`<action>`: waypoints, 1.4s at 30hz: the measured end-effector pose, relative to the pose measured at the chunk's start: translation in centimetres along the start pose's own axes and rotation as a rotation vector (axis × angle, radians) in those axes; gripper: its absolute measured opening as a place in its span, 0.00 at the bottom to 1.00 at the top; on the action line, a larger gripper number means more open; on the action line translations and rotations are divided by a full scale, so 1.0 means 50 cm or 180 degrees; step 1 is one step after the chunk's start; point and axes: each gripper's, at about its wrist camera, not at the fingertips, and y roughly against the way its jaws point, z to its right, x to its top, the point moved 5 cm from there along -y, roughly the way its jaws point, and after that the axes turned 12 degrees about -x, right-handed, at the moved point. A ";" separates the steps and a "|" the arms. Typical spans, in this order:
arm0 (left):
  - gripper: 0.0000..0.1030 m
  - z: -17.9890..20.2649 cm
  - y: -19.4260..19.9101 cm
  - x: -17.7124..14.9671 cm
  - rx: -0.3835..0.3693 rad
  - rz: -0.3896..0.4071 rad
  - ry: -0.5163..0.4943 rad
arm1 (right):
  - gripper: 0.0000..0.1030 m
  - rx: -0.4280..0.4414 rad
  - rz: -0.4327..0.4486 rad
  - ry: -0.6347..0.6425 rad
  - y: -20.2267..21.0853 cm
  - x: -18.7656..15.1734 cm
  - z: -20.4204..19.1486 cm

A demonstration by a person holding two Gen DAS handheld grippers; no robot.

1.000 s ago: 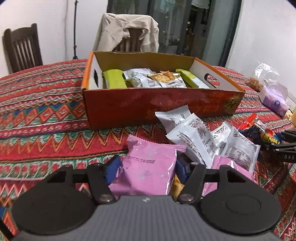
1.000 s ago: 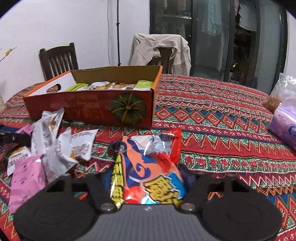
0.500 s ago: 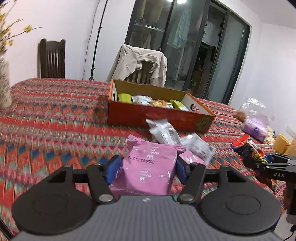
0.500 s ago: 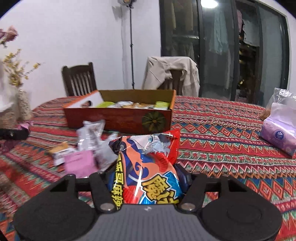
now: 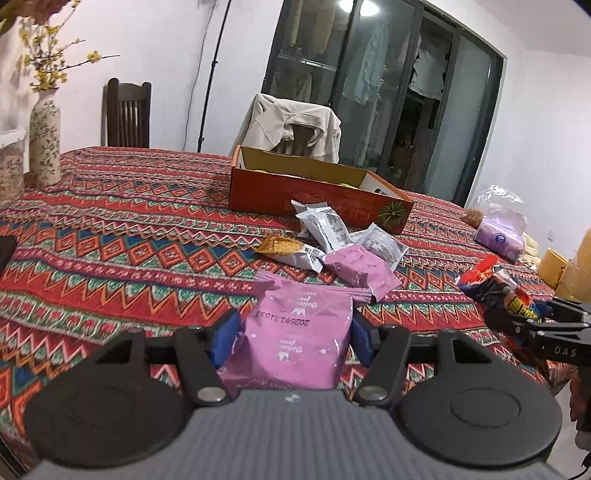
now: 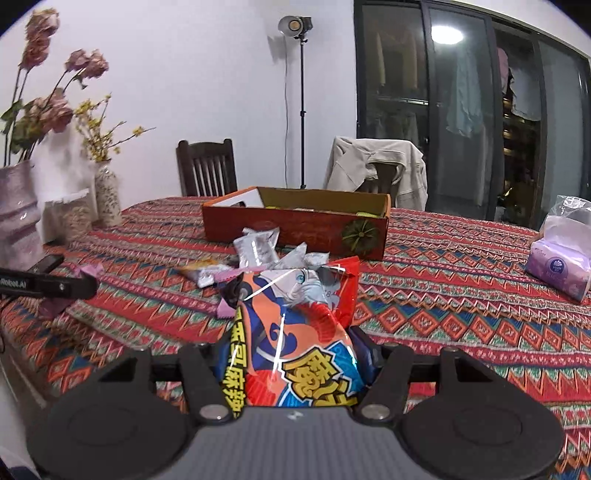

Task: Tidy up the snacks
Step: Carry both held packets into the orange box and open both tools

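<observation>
Between the blue pads of our left hand-held gripper [image 5: 291, 334] sits a shiny pink snack bag [image 5: 295, 343], pinched on both sides above the striped tabletop [image 5: 122, 236]. Our right hand-held gripper [image 6: 291, 354] pinches a puffy red, orange and blue snack bag [image 6: 295, 332] with big yellow letters. More small silver packs [image 5: 325, 229] lie in a pile near the long red box [image 5: 314, 195]. Only the right view shows the tall lamp [image 6: 295, 27] and pink flowers [image 6: 55, 107]. Only the left view shows a yellow tub [image 5: 552, 267] past the table's edge.
</observation>
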 end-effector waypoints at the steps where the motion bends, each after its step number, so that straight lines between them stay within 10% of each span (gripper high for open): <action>1: 0.61 0.000 0.005 -0.003 0.0003 0.0006 0.0009 | 0.59 -0.0003 -0.0006 0.0018 0.003 -0.006 -0.004; 22: 0.61 -0.018 0.002 0.058 -0.0044 -0.0062 -0.0107 | 0.59 0.0122 0.0172 0.0203 0.007 0.046 -0.021; 42: 0.61 -0.055 -0.190 0.357 -0.0324 0.0034 -0.0505 | 0.59 0.0245 0.0544 0.0653 -0.155 0.354 0.046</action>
